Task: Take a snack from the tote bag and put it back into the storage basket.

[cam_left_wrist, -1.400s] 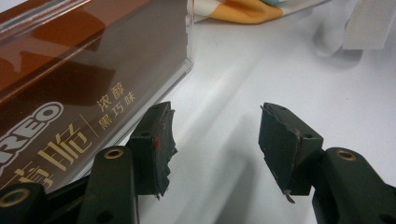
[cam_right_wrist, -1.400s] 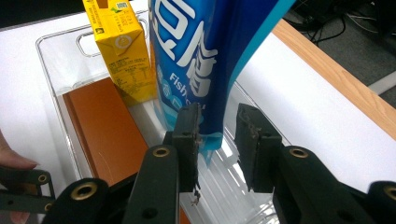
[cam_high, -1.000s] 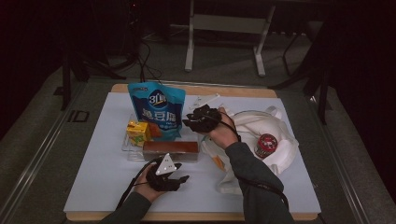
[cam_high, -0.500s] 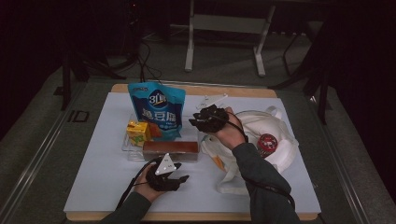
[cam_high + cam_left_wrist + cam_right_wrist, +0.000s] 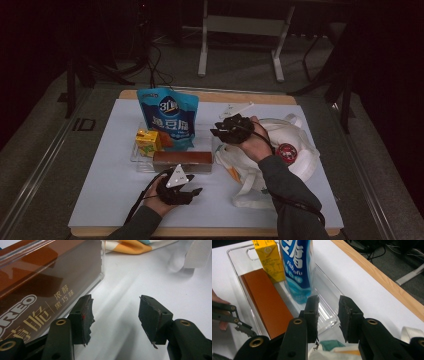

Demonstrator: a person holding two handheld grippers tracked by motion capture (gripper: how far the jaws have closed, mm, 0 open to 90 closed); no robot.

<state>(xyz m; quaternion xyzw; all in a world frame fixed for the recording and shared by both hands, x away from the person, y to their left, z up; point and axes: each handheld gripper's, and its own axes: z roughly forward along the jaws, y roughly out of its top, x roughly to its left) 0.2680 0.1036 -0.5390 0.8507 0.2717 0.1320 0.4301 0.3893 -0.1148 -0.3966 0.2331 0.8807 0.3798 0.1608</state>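
Note:
A clear tray (image 5: 136, 159) holds a blue snack bag (image 5: 169, 117), a yellow juice box (image 5: 147, 141) and a brown Oreo box (image 5: 182, 161). My left gripper (image 5: 196, 190) rests on the mat just in front of the tray. In the left gripper view it (image 5: 115, 307) is open on bare mat, its left pad beside the tray wall (image 5: 102, 260) and the Oreo box (image 5: 37, 285). My right gripper (image 5: 220, 131) hovers at the tray's right end. Its jaws (image 5: 328, 305) are open and empty above the tray (image 5: 327, 280), near the blue bag (image 5: 297, 267).
A white tote bag (image 5: 295, 145) with a red round patch (image 5: 286, 153) lies on the right of the white mat (image 5: 110, 200). The table's wooden edge (image 5: 374, 282) runs past the tray. A small white tag (image 5: 237, 108) lies behind my right gripper.
My right gripper has drifted to the right, from over the tray toward its right end. The left gripper has stayed put.

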